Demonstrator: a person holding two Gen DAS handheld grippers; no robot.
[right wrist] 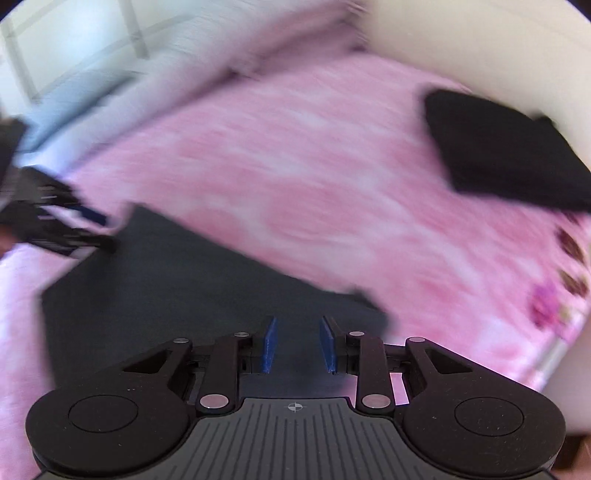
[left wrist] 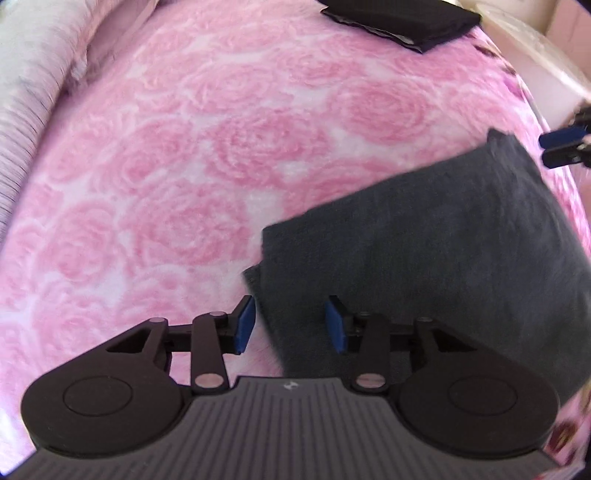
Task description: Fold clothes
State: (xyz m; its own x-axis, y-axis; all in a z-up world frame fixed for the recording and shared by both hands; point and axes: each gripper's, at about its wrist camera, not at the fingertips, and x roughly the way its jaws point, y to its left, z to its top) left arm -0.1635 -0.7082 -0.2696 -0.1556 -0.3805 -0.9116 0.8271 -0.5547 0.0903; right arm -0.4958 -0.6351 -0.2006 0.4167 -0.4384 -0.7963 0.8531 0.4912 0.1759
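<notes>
Both grippers gaping, gripping nothing — left gripper (left wrist: pixel 291 325) and right gripper (right wrist: pixel 298 345) hovering over folded grey garment (left wrist: pixel 424 258); likely finishing fold — next, moving it toward black pile (left wrist: pixel 402 18).

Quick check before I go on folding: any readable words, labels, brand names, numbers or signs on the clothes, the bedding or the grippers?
No readable text anywhere.
Left gripper: a small white mark on its housing, too small to read.
Right gripper: a small crosshair symbol on its housing, no letters.
Grey folded garment, black folded garment, pink rose blanket: no label or print visible; the right wrist view is motion-blurred.
</notes>
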